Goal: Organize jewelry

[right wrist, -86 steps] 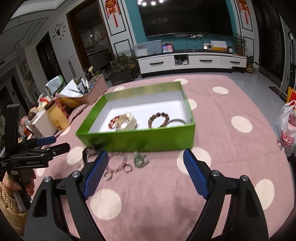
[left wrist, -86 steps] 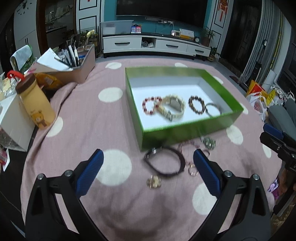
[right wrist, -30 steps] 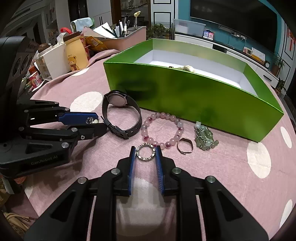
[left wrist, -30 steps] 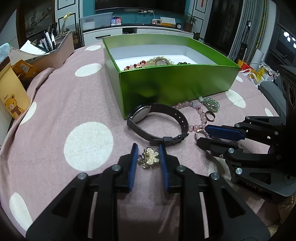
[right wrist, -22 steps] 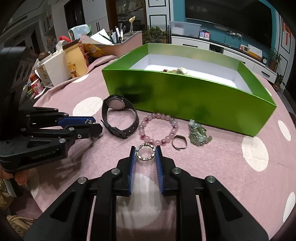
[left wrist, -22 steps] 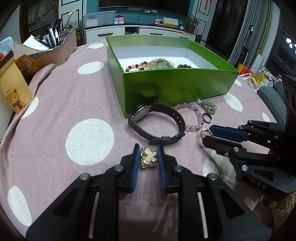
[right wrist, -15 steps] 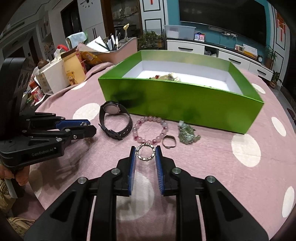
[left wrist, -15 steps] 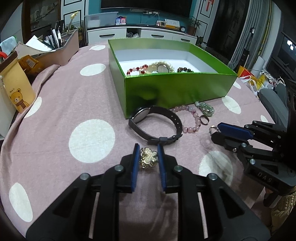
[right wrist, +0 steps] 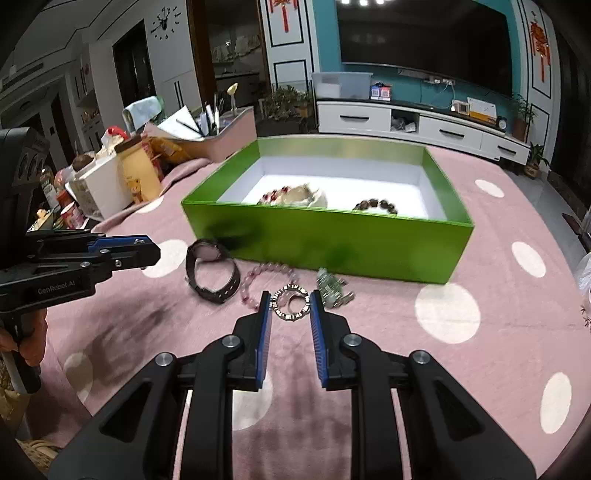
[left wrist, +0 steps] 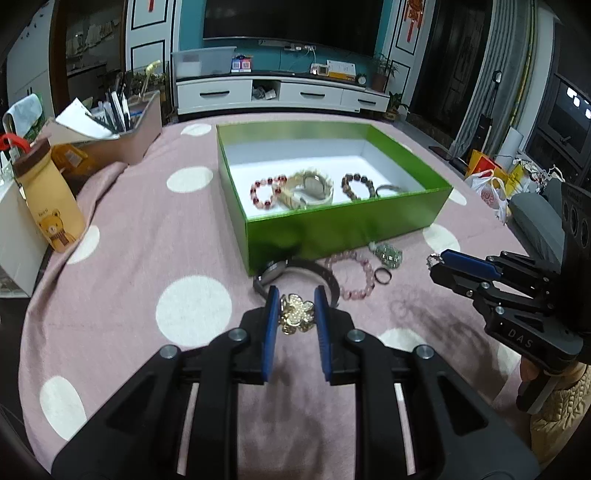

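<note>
Your left tool [left wrist: 296, 310] is gripping the gold flower brooch [left wrist: 296, 313], hiding part of the black watch [left wrist: 295, 275], your right tool [right wrist: 291, 304] is clamping the beaded ring [right wrist: 290, 302], covering the small ring behind.

Both views are lit from overhead: a row of bright ceiling lamps [right wrist: 364, 2] glares at the top of the right wrist view, while the room behind stays dim. The white floor of the glossy green cardboard box [left wrist: 347, 225] is nearly blown out. Soft dark shadows smear across the pink polka-dot cloth on the tabletop [right wrist: 122, 325]. Fisheye distortion bends the edges, with black vignetting in the corners. The box's near wall looks slightly motion-blurred in the right wrist view.
</note>
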Available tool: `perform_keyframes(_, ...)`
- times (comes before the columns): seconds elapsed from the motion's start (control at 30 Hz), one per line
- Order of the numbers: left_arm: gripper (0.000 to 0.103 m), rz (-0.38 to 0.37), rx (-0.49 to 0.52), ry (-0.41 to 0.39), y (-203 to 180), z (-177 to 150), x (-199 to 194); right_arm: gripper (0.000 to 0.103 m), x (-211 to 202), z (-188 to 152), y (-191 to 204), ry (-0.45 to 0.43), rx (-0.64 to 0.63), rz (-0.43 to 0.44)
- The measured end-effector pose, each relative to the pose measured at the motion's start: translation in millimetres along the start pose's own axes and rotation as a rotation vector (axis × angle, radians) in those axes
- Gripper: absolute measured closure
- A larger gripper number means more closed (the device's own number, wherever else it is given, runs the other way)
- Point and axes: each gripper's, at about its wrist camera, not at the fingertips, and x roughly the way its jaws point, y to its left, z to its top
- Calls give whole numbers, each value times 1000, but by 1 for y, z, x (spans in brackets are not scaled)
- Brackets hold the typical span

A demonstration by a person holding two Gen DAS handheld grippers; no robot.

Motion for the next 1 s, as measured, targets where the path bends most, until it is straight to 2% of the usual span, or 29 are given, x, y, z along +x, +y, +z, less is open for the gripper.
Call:
perform_keyframes(0.4,84,6,-9,-59,0,54,2,82,-17,41,-29,-95,17,-62)
perform_keyframes(0.63,84,24,-20,-59,-2,93,19,82,-12,67,-38,-125,9,-89)
perform_keyframes(1.0,84,60,-17,-42,-7,131,49,82,8,98,-46,-129,20,-87)
